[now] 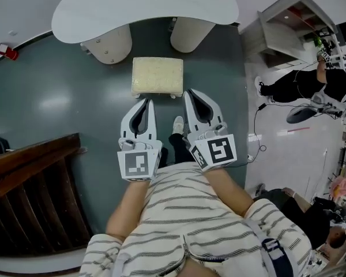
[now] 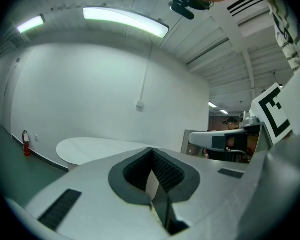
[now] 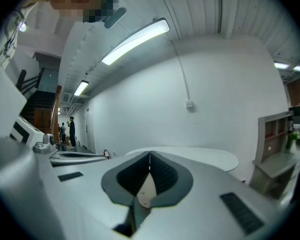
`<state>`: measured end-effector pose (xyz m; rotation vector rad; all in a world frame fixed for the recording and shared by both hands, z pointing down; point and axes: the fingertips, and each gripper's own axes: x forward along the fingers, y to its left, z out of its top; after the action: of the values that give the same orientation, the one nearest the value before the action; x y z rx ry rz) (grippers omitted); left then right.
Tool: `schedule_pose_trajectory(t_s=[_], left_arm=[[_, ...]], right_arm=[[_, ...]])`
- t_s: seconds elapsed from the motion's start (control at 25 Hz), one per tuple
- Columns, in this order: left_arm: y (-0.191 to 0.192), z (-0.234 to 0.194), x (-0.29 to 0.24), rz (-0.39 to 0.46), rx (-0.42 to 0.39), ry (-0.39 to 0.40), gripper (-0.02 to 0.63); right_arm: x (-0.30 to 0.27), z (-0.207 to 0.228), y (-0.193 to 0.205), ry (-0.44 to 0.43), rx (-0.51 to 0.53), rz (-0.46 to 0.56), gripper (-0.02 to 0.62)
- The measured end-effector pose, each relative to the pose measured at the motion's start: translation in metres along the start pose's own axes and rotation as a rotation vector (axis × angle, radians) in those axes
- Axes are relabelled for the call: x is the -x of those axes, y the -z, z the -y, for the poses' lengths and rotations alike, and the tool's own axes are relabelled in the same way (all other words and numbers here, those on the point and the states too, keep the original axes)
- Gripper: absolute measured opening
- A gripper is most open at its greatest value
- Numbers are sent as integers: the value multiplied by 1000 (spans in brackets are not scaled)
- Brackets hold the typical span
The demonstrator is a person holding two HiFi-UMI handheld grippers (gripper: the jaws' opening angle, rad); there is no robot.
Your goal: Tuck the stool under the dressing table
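The stool [image 1: 157, 75], with a cream cushion on top, stands on the dark green floor just in front of the white dressing table [image 1: 144, 7], between the table's two cream legs. My left gripper [image 1: 146, 101] is shut and empty, its tip just short of the stool's near left corner. My right gripper [image 1: 191, 93] is also shut and empty, beside the stool's near right corner. Whether either tip touches the stool I cannot tell. In the left gripper view the shut gripper [image 2: 151, 149] points at the tabletop [image 2: 97, 149]. The right gripper [image 3: 150, 153] likewise faces the tabletop [image 3: 200, 157].
A dark wooden stair rail [image 1: 29, 166] stands at the left. A red fire extinguisher [image 1: 7, 52] sits by the far wall. A grey shelf unit [image 1: 285, 33] and a person in black [image 1: 311, 85] are at the right, with a cable [image 1: 258, 126] on the pale floor.
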<state>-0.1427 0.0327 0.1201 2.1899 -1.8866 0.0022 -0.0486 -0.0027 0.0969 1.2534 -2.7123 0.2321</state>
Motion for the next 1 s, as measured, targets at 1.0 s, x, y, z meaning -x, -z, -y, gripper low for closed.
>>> schedule_pose_trajectory(t_s=[1.0], left_arm=[[114,-2,-137,-181,-38,-115,6]], right_arm=[[-77,120,132,-32,-103,-184,12]])
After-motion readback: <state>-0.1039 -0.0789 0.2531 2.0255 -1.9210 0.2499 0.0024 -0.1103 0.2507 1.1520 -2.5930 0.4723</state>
